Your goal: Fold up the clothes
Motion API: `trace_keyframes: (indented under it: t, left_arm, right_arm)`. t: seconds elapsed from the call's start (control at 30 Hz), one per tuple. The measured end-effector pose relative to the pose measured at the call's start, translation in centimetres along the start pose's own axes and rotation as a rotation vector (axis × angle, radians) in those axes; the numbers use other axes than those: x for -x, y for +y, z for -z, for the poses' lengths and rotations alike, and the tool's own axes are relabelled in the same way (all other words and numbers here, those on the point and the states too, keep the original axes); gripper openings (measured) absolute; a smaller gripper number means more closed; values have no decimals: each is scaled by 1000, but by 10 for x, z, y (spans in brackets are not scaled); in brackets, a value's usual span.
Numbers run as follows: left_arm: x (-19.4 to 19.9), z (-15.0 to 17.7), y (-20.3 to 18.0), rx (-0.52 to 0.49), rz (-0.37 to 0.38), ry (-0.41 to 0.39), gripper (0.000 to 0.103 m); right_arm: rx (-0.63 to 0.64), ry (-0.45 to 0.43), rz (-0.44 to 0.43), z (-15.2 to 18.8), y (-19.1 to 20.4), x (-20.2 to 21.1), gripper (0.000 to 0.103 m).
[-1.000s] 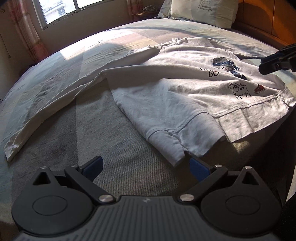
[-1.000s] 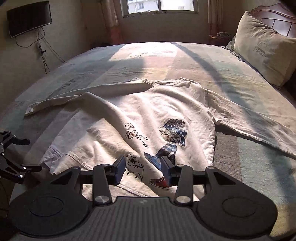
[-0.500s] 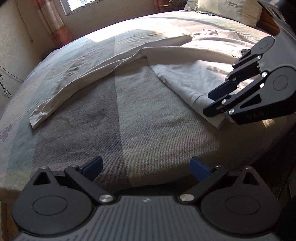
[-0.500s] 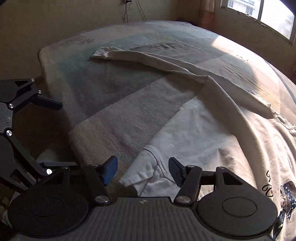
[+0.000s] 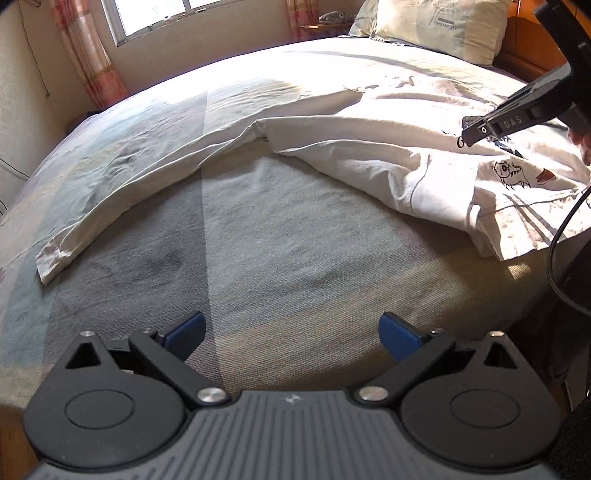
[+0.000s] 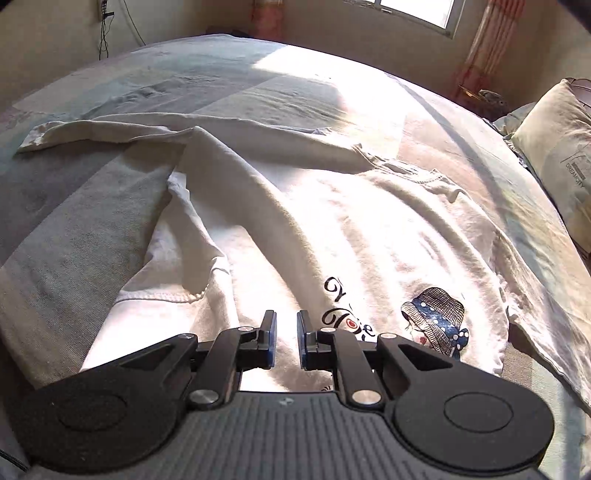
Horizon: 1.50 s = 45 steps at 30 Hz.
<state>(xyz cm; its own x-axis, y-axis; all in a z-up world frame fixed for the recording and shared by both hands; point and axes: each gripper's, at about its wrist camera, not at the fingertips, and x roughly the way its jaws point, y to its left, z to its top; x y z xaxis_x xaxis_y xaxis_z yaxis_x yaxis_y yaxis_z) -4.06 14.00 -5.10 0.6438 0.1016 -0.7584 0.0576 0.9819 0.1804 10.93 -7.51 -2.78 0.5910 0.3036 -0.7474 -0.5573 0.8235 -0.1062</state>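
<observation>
from my remote seat i saw the bed (image 5: 288, 258) covered by a sheet in broad grey, pale blue and beige blocks, with a bright patch of sunlight across its far half. a white long-sleeved sweatshirt (image 6: 369, 236) with a printed front lay spread on it, one sleeve (image 5: 122, 199) stretched out flat over the sheet. a pale pillow (image 5: 436, 26) rested at the head of the bed.

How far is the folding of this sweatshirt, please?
Barely begun. Done: one hem corner of the sweatshirt is turned over onto the body. In hand: the right claw, jaws just closing, sits at that fold; a grip cannot be confirmed. Left: both sleeves lie spread out, and the left claw hangs open over the bed.
</observation>
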Motion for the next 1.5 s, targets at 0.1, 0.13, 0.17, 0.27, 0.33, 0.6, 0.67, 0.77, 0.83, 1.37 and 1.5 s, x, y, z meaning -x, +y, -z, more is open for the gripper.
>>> trace_keyframes:
  t: [0.1,0.13,0.17,0.27,0.33,0.6,0.67,0.77,0.83,1.37,1.5]
  left_arm:
    - [-4,0,0,4,3,6,100]
    - [-5,0,0,6,0,8,100]
    - [-5,1,1,8,-3,10,100]
    - [-2,4,3,20,-4,4,100]
    - [2,6,6,31,-7,0,100]
    - [5,13,18,80,-22,10,100]
    - [6,13,20,88,-24,7,100]
    - [12,14,24,106,-22,-3,100]
    - [16,16,26,117,-30,-8,100]
    - [40,17,41,179,12,-60,100]
    - [34,9,40,181,68,-77,100]
  right_arm:
    - [24,-80,-60,-2,4,24,36]
    - [63,-105,-78,-2,12,31,56]
    - [93,-117,-92,-2,18,33,67]
    - [165,-92,-100,0,37,15,67]
    - [116,-32,-102,5,31,-5,63]
    - [-87,44,-310,20,15,-18,8]
    - [-73,14,-363,15,23,-4,6]
    - [-83,-13,-489,4,35,12,6]
    - [-80,-20,-563,-3,46,18,6]
    - [41,108,-786,-22,128,0,12]
    - [-56,48,-713,-10,77,15,21]
